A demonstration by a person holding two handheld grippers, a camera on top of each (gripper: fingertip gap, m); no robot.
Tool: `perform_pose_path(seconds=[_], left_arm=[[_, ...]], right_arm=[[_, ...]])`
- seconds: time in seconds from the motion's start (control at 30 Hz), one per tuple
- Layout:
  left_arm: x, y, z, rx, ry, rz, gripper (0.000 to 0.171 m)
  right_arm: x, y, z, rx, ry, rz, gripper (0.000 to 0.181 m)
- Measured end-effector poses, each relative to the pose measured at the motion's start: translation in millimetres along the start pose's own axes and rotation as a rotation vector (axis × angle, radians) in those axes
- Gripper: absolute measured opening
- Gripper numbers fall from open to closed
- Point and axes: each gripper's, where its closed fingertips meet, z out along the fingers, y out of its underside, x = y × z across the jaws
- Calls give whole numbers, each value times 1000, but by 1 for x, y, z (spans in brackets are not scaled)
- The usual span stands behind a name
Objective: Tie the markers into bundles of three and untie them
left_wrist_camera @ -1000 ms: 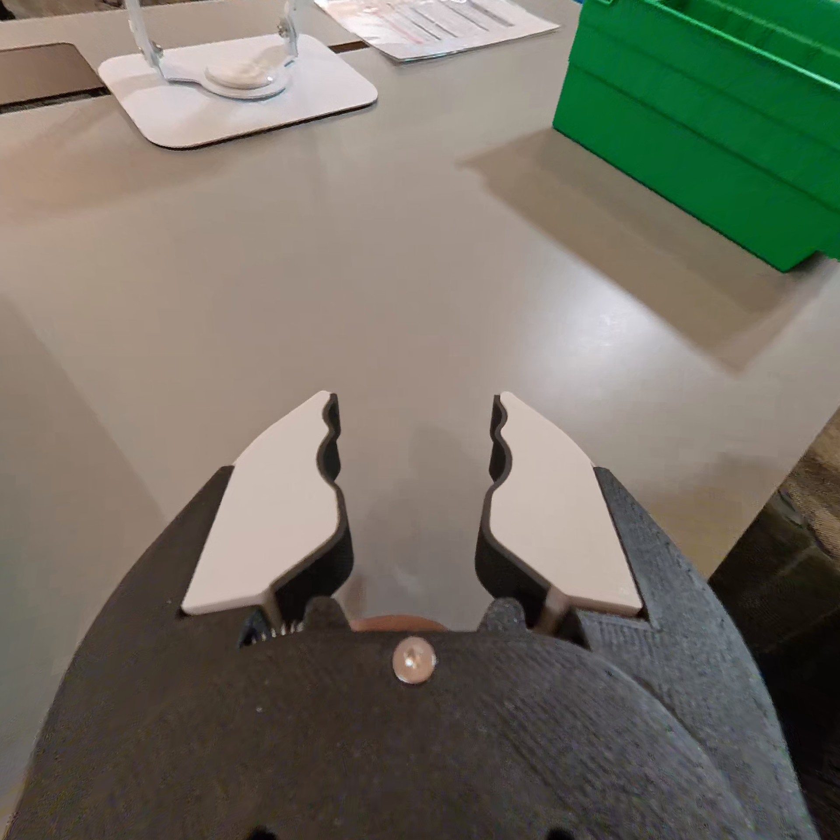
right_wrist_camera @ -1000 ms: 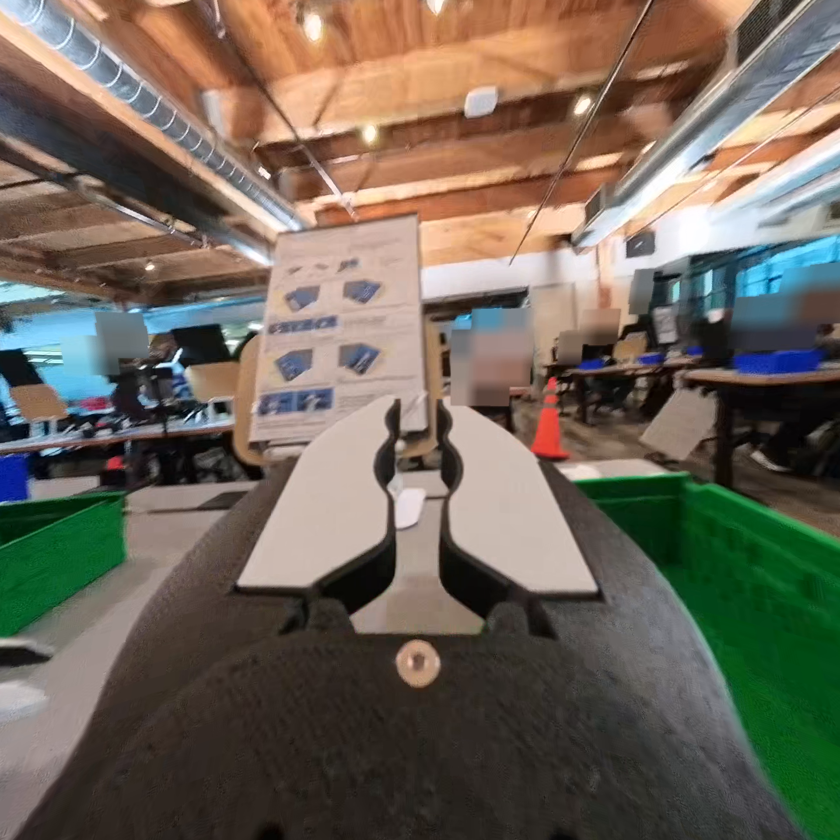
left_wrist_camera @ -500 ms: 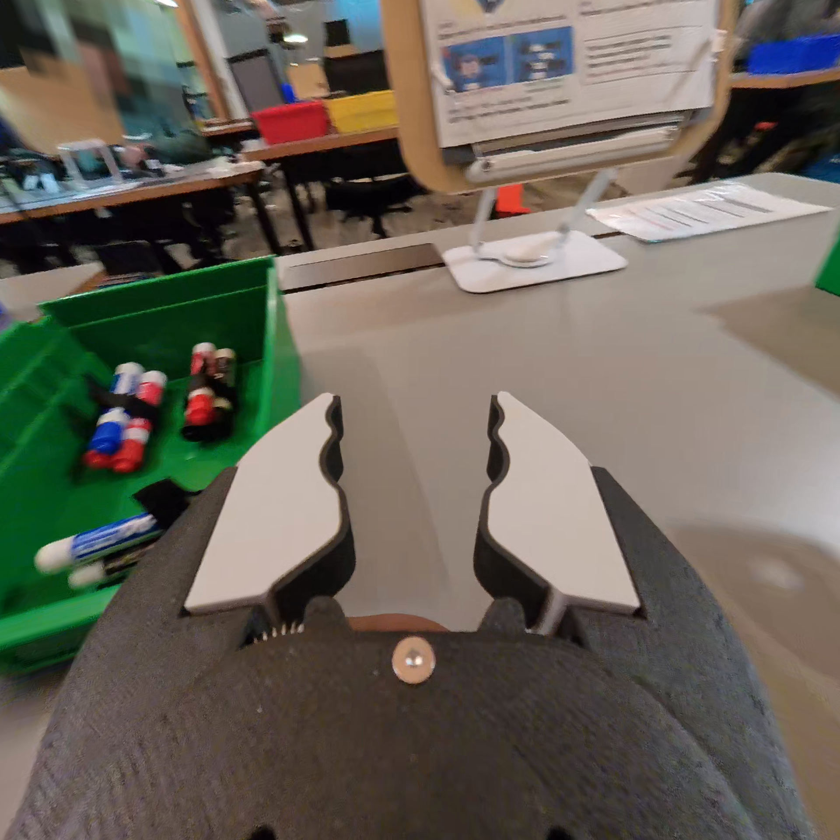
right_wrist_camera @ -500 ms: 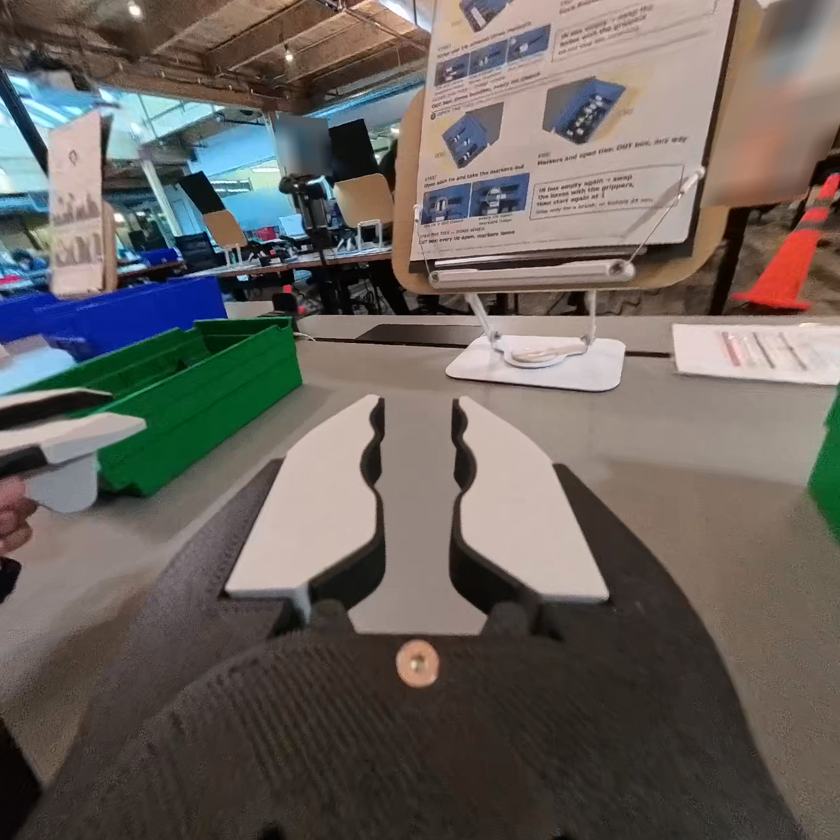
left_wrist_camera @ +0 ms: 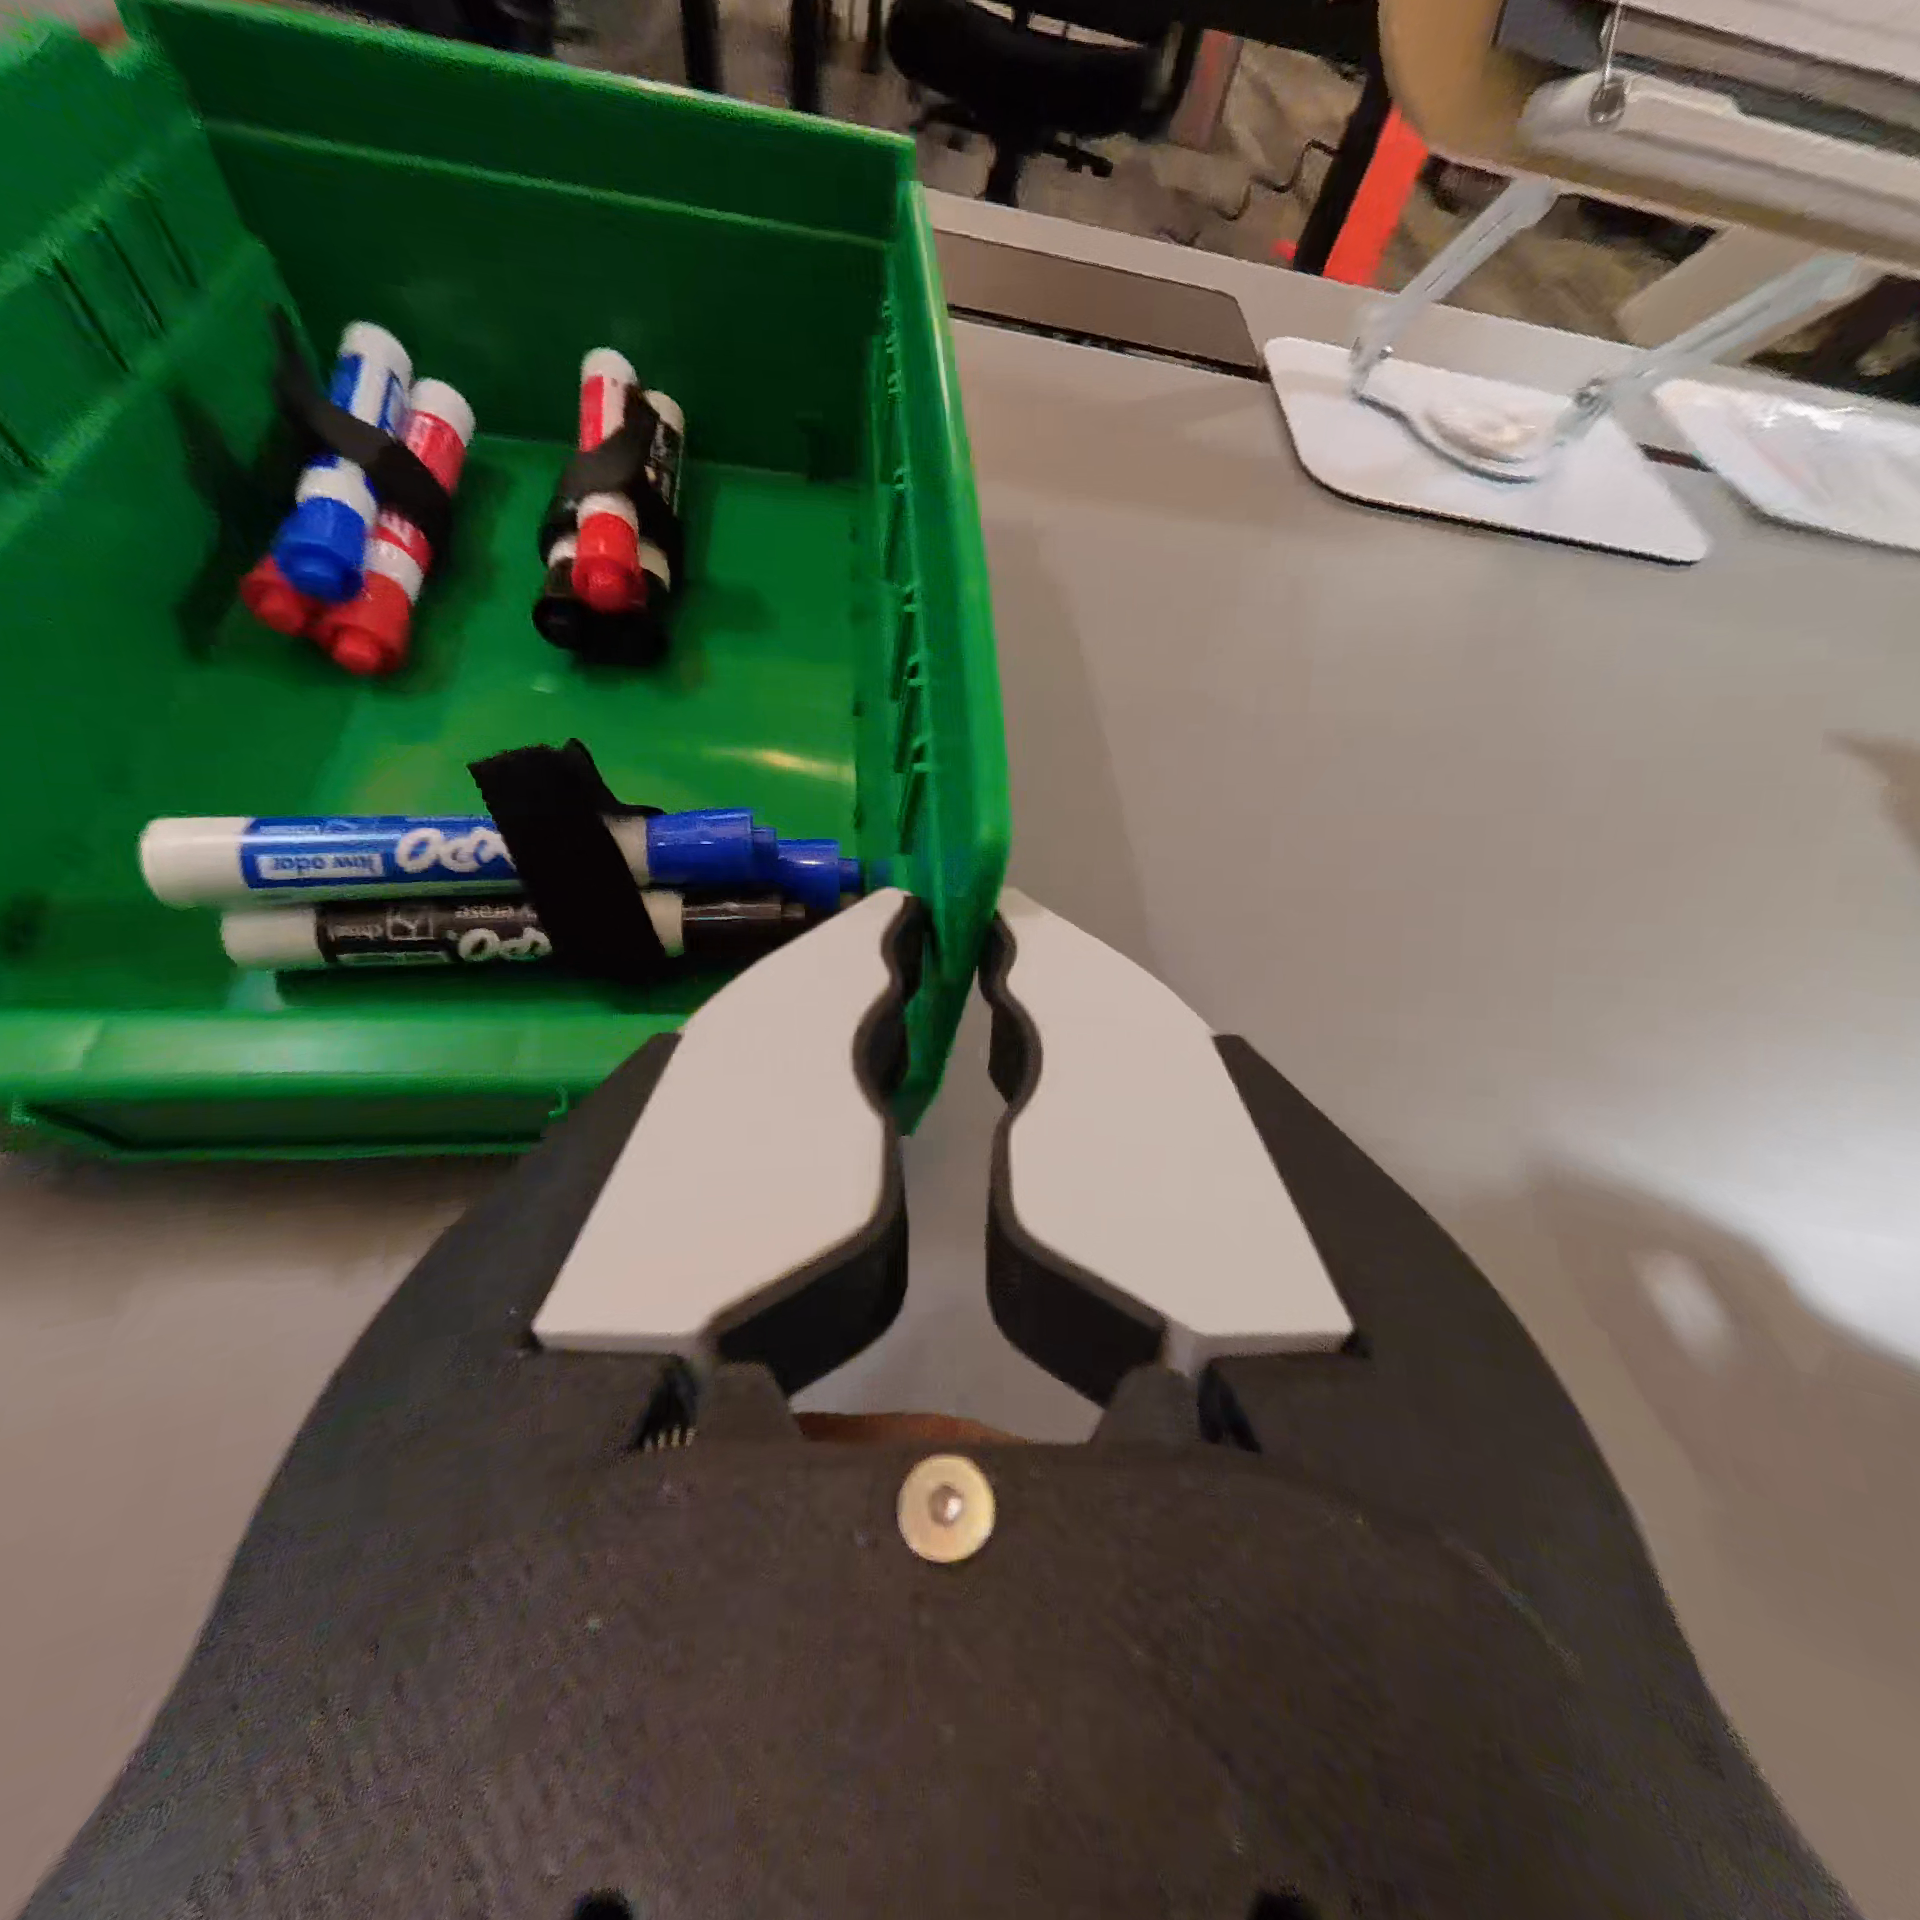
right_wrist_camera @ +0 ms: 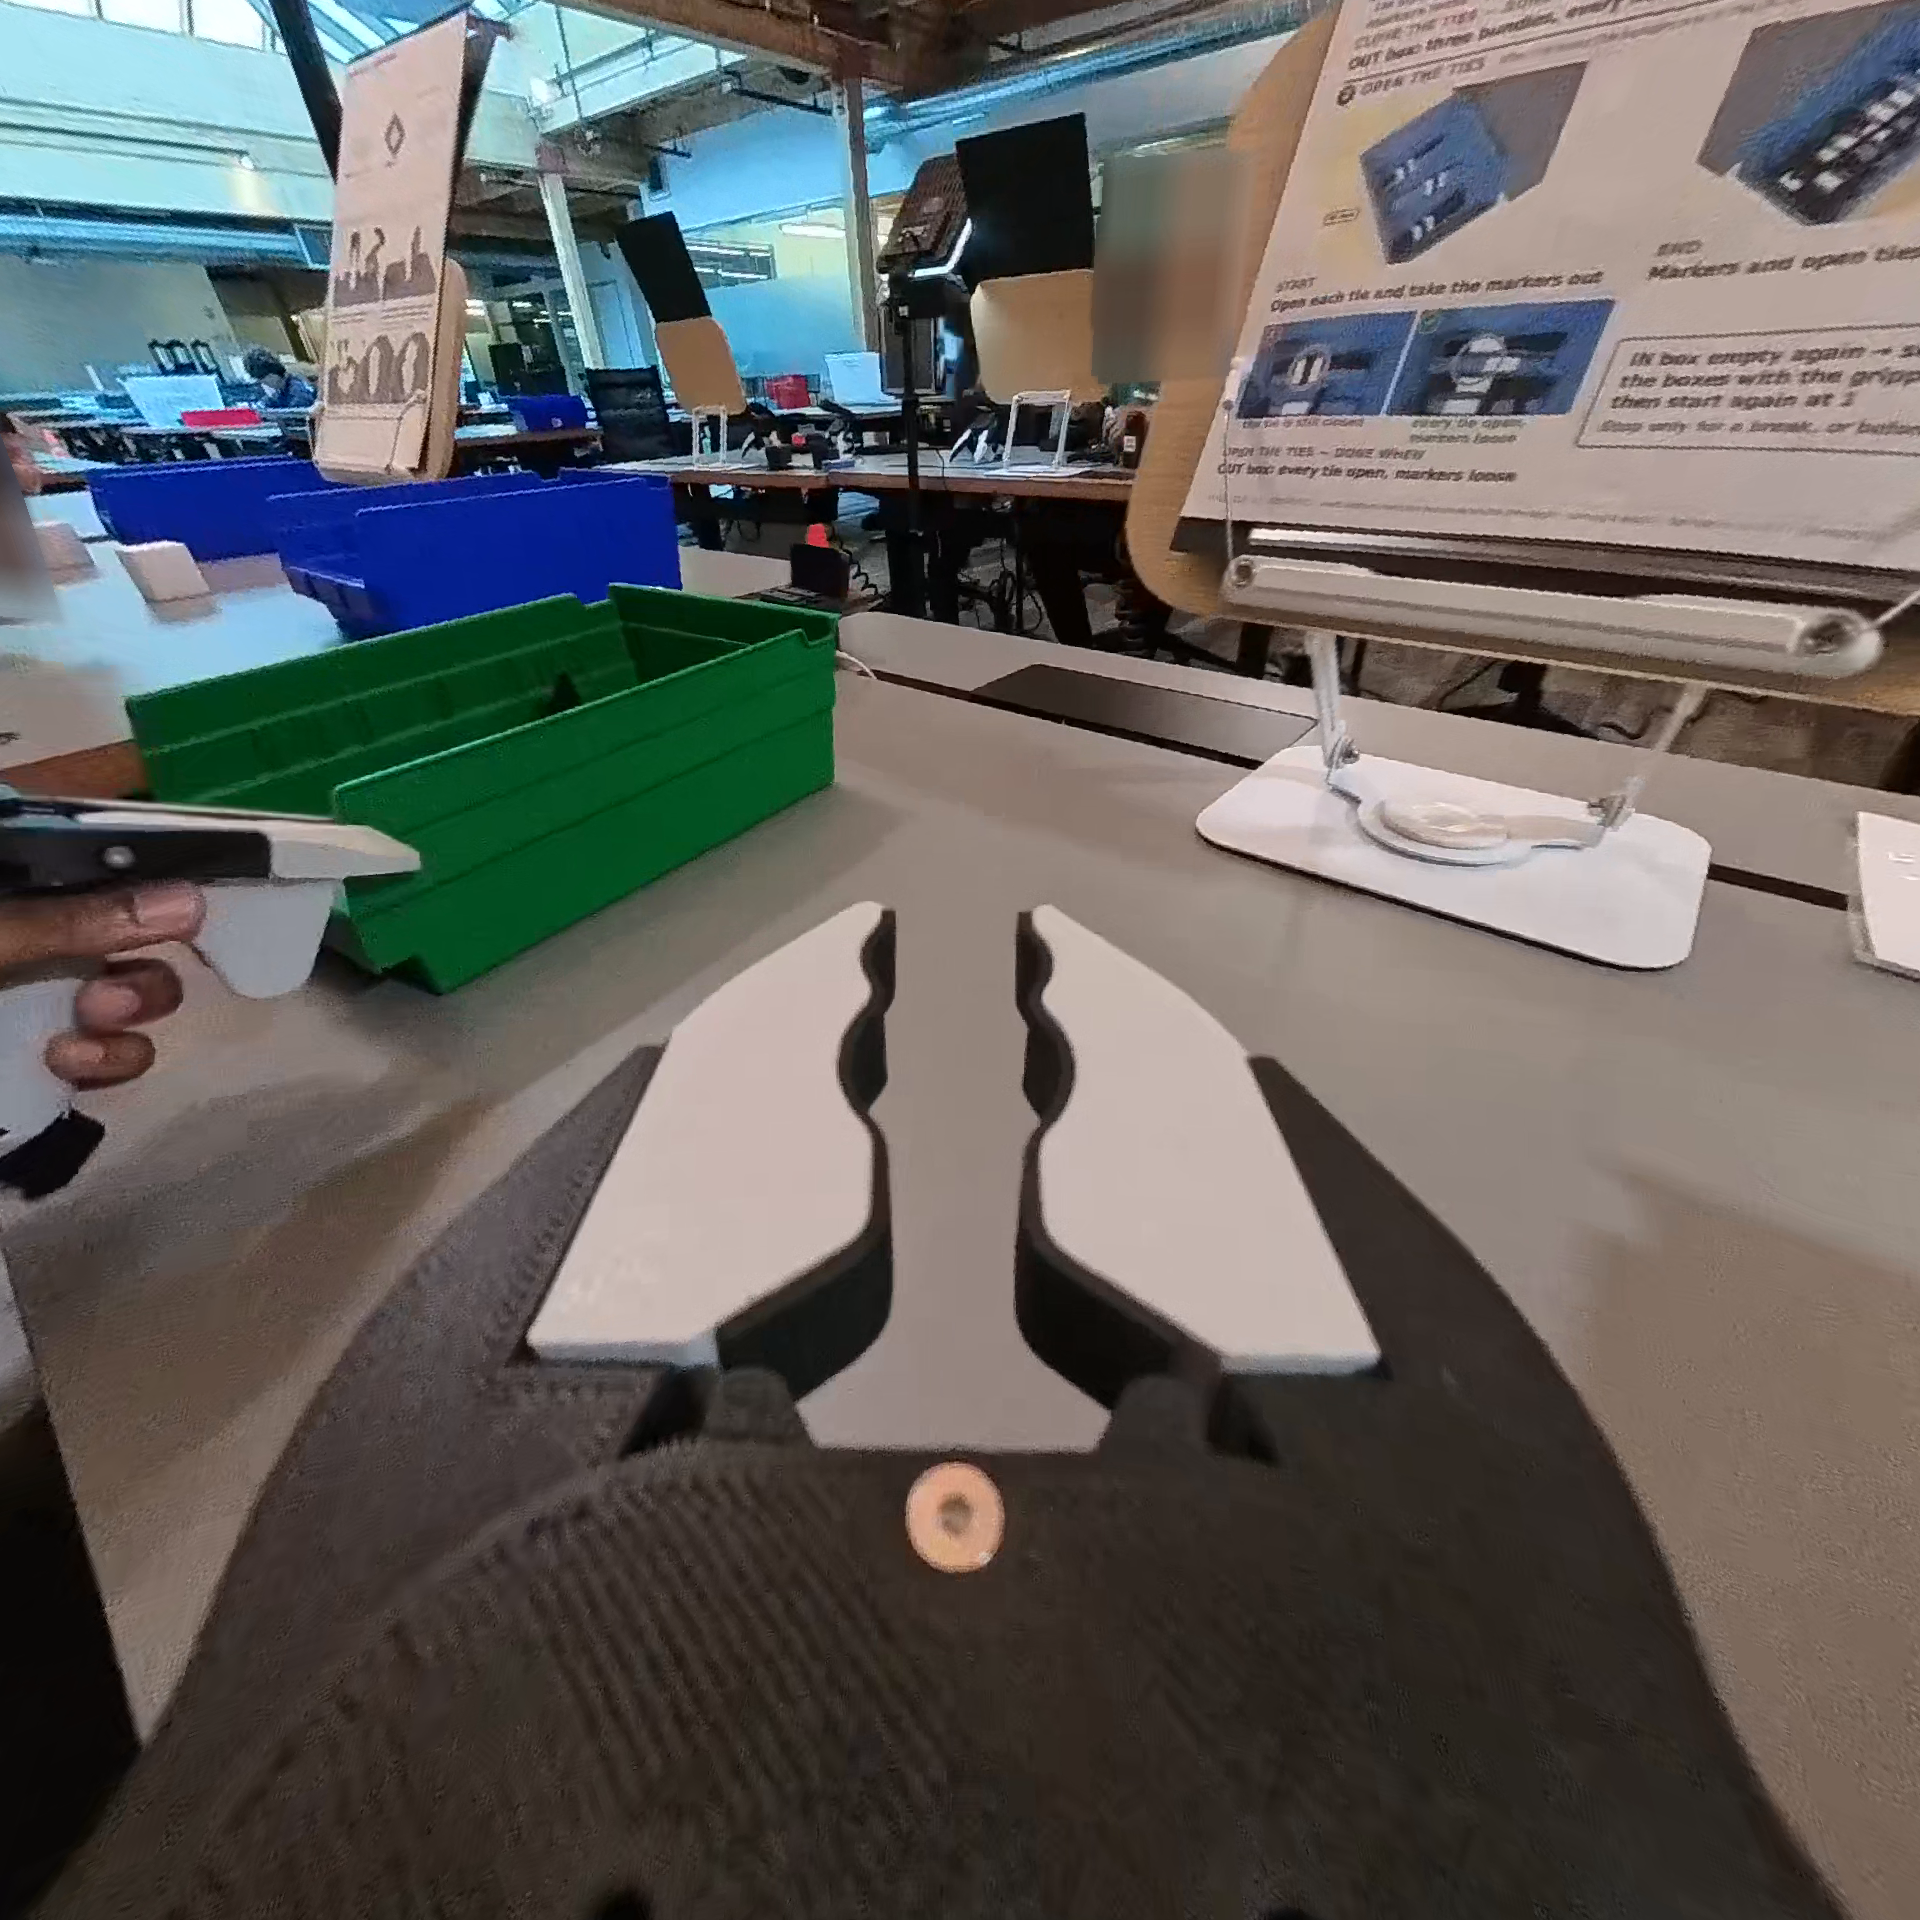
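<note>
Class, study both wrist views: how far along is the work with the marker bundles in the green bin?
Done: nothing looks finished. All three marker bundles lie in the green bin with their black straps wrapped.
In hand: the left gripper has its jaws apparently clamped on the bin's right wall.
Left: every bundle is untouched. The right gripper is open and empty above the table.

Each gripper is built on a broad black body of ribbed, printed texture, rounded towards the camera. On the left gripper (left_wrist_camera: pixel 948 925) and the right gripper (right_wrist_camera: pixel 954 920) two pale grey fingers (left_wrist_camera: pixel 748 1143) with wavy black inner edges are mounted. A round brass-coloured screw (right_wrist_camera: pixel 954 1517) is set centrally behind the fingers, and a small spring is seen on the left one
</note>
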Motion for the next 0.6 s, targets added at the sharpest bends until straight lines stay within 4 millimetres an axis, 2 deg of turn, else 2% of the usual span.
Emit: perform_pose_path(seconds=[0.23,0.4,0.6], left_arm=[[-14,3,-11,-7,-59,21,8],[-16,7,-20,-11,-65,48,7],[-15,15,-39,-15,-3,-16,10]], right_arm=[[-5,4,11,-13,-20,19,20],[-6,7,20,-20,-38,109,19],[-16,13,35,-61,-94,216,19]])
